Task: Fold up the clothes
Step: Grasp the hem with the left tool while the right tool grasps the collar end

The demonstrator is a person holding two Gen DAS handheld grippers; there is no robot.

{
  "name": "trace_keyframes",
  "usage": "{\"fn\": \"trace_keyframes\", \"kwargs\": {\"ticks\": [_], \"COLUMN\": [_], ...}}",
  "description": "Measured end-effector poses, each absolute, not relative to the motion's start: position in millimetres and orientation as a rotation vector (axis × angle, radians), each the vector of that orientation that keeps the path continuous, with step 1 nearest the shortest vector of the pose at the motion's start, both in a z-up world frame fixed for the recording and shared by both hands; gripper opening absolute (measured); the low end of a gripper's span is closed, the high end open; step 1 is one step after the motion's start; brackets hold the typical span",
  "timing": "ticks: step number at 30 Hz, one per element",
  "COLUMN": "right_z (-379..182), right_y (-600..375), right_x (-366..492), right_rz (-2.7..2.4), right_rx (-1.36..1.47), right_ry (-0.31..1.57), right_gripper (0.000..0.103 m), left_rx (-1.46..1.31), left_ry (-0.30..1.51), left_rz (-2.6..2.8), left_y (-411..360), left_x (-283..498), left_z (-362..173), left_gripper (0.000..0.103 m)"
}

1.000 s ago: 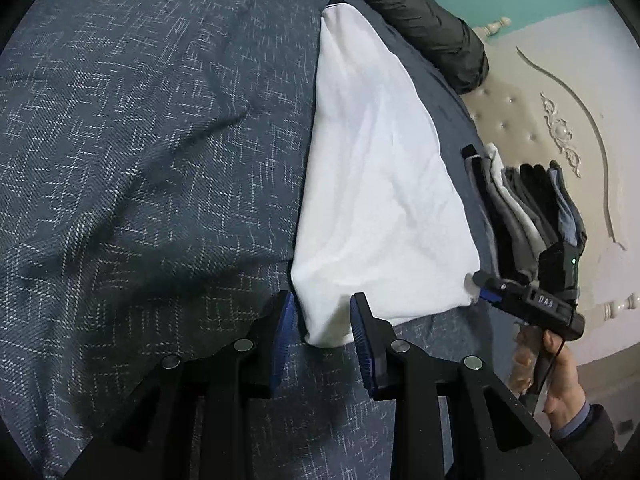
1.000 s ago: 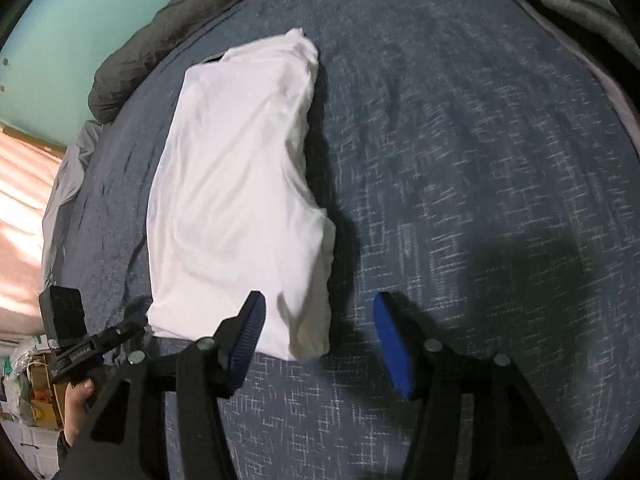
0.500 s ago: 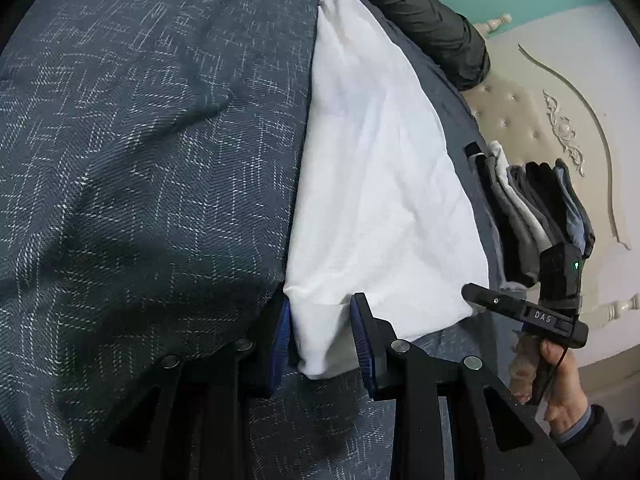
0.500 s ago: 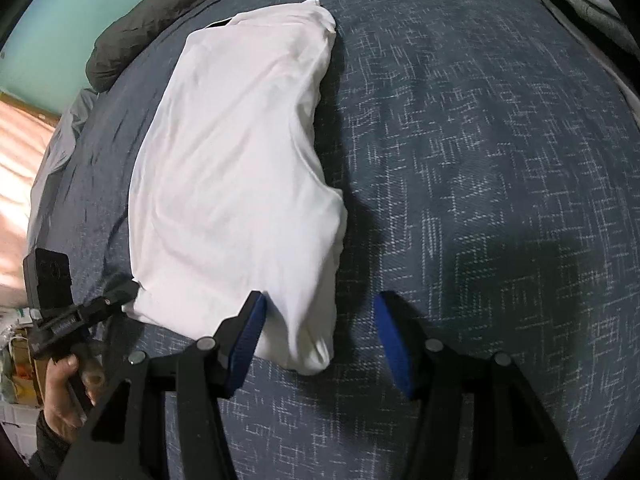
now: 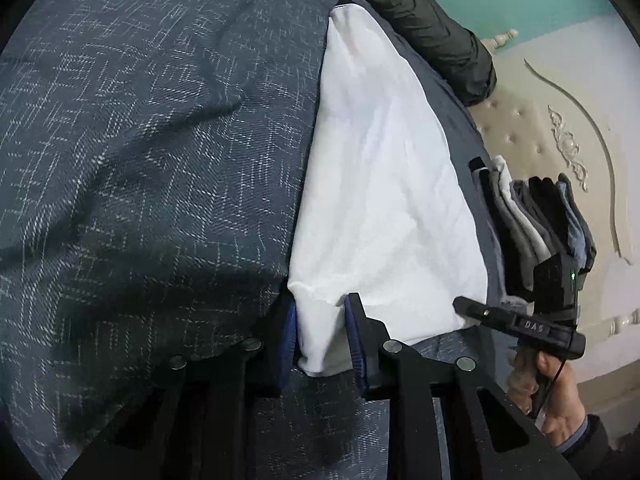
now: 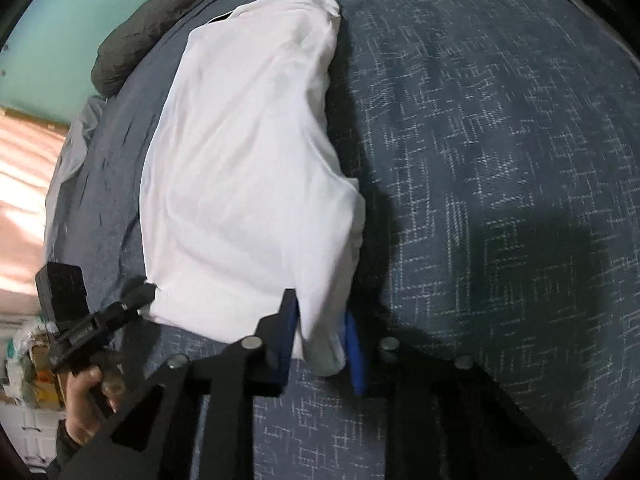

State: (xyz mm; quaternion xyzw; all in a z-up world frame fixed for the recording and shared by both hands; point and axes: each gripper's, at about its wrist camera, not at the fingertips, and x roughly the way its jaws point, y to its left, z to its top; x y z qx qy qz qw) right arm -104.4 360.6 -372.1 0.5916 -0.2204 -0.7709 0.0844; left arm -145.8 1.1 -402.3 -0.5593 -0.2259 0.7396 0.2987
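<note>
Left wrist view shows the left tongs [image 5: 322, 336] pinching one near corner of the white shirt [image 5: 380, 184], a long folded strip on the blue bedspread [image 5: 140, 160]. The right tongs [image 6: 320, 338] clamp the other corner, likely so both ends lift evenly for another fold.

White garment [image 5: 384, 184], folded lengthwise into a long narrow panel, softly creased, lying flat on dark blue patterned bedspread [image 5: 152, 152], tapering toward far end, both near corners bunched and lifted slightly
</note>
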Motion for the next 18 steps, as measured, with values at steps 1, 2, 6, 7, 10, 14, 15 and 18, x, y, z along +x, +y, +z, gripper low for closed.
{"fn": "trace_keyframes", "kwargs": {"ticks": [1,2,6,7,10,14,15,18], "right_z": [-371.7,-371.9,-372.1,-371.8,-369.1,-361.0,-357.9,-344.6], "right_y": [359.6,359.5,360.1,360.9,363.8,373.0,376.3,385.5], "right_x": [-102.9,-102.0,-97.6,-96.0,-90.9,-87.8,-87.7,-88.4], "right_rz": [-2.303,-2.304,-2.305,-2.306,-2.301,-2.296,-2.294,-2.294], "right_rx": [1.762,1.757,1.734,1.727,1.698,1.655,1.642,1.595], "right_ry": [-0.641,-0.644,-0.654,-0.654,-0.669,-0.685,-0.689,-0.679], "right_gripper": [0.017,0.016,0.011,0.01,0.009,0.008,0.008,0.008], "left_rx": [-1.488,-1.491,-1.502,-1.504,-1.518,-1.499,-1.485,-1.445], "left_ry": [-0.609,-0.618,-0.654,-0.662,-0.661,-0.645,-0.629,-0.609], "left_rz": [1.954,1.944,1.904,1.894,1.871,1.86,1.867,1.877], "left_y": [2.3,3.5,8.3,9.4,10.7,14.9,17.8,24.2], "left_x": [-145.1,-144.3,-141.4,-140.9,-147.0,-149.8,-150.3,-152.3], "left_z": [-402.0,-401.8,-400.6,-400.3,-398.7,-381.9,-373.5,-349.9], "left_gripper": [0.023,0.021,0.008,0.007,0.007,0.006,0.006,0.006]}}
